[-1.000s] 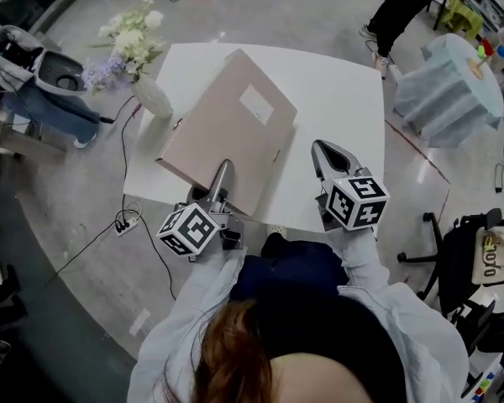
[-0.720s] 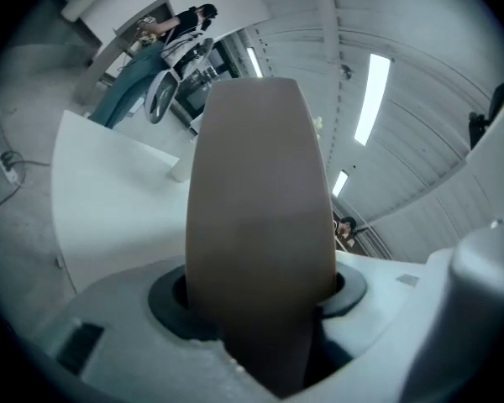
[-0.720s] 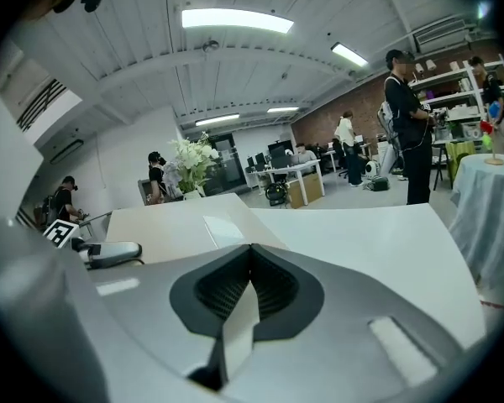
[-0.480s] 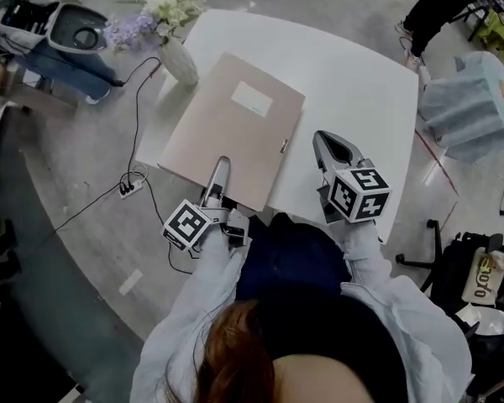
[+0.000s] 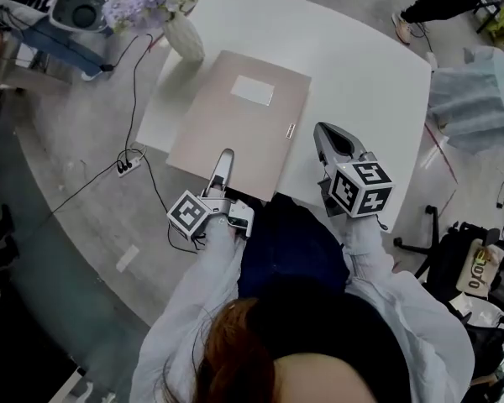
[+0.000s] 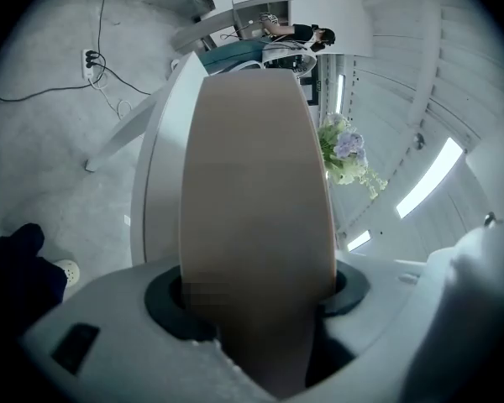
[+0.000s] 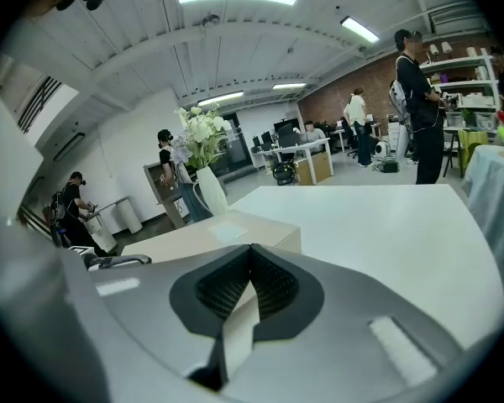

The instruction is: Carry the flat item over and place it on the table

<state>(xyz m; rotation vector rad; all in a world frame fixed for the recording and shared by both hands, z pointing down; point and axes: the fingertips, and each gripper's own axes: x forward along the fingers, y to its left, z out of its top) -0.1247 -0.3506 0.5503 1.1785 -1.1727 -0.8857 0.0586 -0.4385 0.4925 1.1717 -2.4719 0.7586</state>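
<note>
Finishing the set-down on the white table (image 5: 365, 82), by the look of it, and using the left half, well short of the far rim at 12 o'clock. Laying the beige folder (image 5: 244, 133) flat there, cover up, with the 6 o'clock edge sitting about level with the table's near rim. Not being able to tell whether that edge overhangs, so nudging it a touch toward 12 o'clock before letting go.

Minding the vase of flowers (image 5: 185, 39) standing just beyond the folder's 11 o'clock corner, near enough to be tipped by a careless push.

Gripping the folder's 6 o'clock edge with the left gripper (image 5: 225, 159), jaws clamped on the board and pointing along it toward 12 o'clock. Loosening that grip only once the whole cover is bearing on the tabletop. Then drawing straight back toward 6 o'clock rather than lifting, to avoid dragging the folder off line.

Holding the right gripper (image 5: 323, 137) over bare table at the folder's 4 o'clock, just beside the right edge, jaws together on nothing. Using it, if needed, for pinning the cover lightly during the release.

Steering clear of the white label (image 5: 253, 90) near 12 o'clock on the cover. Avoiding the small metal clasp (image 5: 291, 130) at the 3 o'clock edge, likely to snag a fingertip.
</note>
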